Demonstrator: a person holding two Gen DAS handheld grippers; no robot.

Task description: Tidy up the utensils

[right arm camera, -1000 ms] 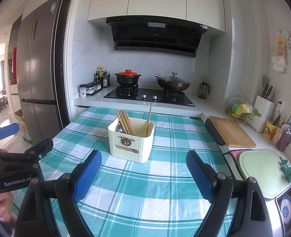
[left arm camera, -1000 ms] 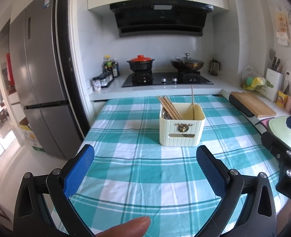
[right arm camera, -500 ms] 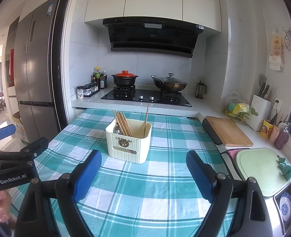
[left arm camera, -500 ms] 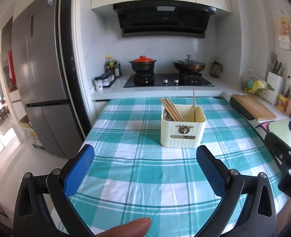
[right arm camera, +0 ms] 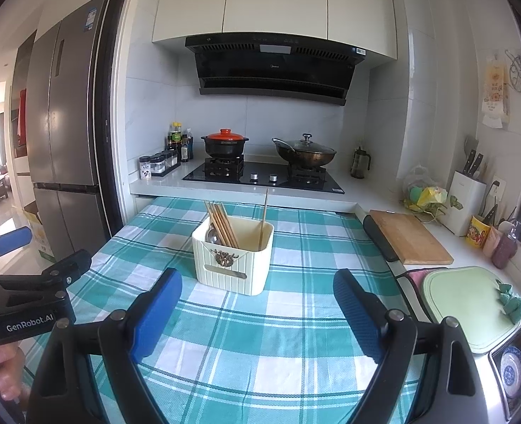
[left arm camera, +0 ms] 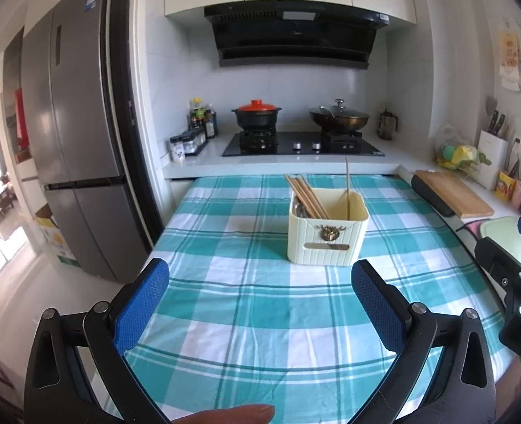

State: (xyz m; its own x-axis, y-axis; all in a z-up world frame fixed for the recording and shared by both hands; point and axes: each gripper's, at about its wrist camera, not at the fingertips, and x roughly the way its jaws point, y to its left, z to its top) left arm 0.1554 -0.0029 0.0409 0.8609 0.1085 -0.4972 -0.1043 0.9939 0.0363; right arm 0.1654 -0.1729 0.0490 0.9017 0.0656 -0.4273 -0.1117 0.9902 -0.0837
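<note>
A cream utensil holder (left arm camera: 327, 231) stands on the teal checked tablecloth (left arm camera: 260, 318); it also shows in the right wrist view (right arm camera: 234, 258). A bundle of wooden chopsticks (left arm camera: 304, 196) leans in its left part beside a metal spoon (right arm camera: 212, 235). One single chopstick (left arm camera: 347, 187) stands in its right part. My left gripper (left arm camera: 260, 286) is open and empty, well short of the holder. My right gripper (right arm camera: 257, 295) is open and empty, just in front of the holder.
A stove (right arm camera: 260, 176) with a red-lidded pot (right arm camera: 225, 143) and a wok (right arm camera: 304, 150) lies beyond the table. A wooden cutting board (right arm camera: 409, 236) and a green board (right arm camera: 469, 300) sit at the right. A fridge (left arm camera: 73, 148) stands left.
Both grippers have drawn back and risen a little; the holder looks slightly farther and lower in both views. Both stay open and empty.
</note>
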